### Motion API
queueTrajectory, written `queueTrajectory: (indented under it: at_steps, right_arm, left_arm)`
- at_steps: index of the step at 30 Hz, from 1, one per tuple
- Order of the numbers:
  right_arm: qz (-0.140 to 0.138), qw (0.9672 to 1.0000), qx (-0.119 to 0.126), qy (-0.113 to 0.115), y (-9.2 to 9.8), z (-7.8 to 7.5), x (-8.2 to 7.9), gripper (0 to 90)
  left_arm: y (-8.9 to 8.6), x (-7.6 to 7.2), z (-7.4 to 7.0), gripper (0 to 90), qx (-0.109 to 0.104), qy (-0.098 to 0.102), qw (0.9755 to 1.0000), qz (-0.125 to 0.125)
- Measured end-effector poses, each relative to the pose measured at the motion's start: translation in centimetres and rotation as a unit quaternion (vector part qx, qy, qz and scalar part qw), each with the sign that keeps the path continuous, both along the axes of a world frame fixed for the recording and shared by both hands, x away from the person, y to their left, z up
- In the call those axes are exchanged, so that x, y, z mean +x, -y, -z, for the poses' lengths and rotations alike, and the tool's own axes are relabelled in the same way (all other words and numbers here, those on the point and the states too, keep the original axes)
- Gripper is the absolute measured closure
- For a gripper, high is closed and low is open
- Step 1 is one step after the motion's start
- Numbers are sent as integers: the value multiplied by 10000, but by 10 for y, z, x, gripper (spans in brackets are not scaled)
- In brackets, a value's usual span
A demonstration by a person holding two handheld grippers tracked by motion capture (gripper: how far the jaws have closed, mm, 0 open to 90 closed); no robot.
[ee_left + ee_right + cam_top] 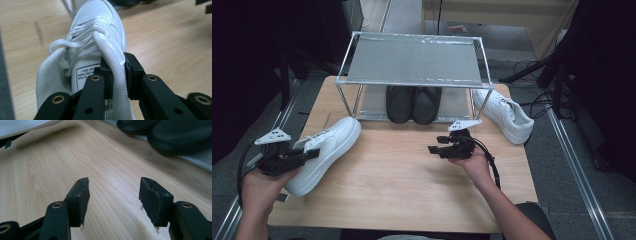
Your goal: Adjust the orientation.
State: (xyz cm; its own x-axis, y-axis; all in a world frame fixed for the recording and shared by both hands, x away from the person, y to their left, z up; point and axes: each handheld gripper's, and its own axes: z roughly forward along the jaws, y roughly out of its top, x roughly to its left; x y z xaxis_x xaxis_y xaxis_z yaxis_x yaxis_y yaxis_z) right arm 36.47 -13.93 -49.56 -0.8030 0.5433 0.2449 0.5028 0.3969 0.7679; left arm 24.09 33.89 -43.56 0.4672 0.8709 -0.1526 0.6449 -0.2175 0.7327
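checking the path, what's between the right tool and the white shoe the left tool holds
Bare wooden table. The high view shows nothing lying between the open right tool and the white shoe pinched by its collar in the left tool.

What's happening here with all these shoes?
A person is working at a wooden table with a hand-held gripper in each hand. The left hand-held gripper is clamped on the collar of a white sneaker. The right hand-held gripper hangs open over bare wood, near black shoes on a metal rack.
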Motion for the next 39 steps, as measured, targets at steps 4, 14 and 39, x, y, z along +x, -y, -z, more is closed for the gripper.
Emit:
queueTrajectory:
  at_steps: [4,14,39]
  right_arm:
    - [9,10000,-32,-18,2,0,-1,428]
    - [183,9998,10,43,15,-2,-6,429]
    - [937,9955,61,77,61,-3,-28,428]
  left_arm:
    - [18,5,-2,793,13,27,9996,290]
    - [62,18,-7,791,-68,54,9948,1014]
    - [176,53,0,789,19,-14,9594,2821]
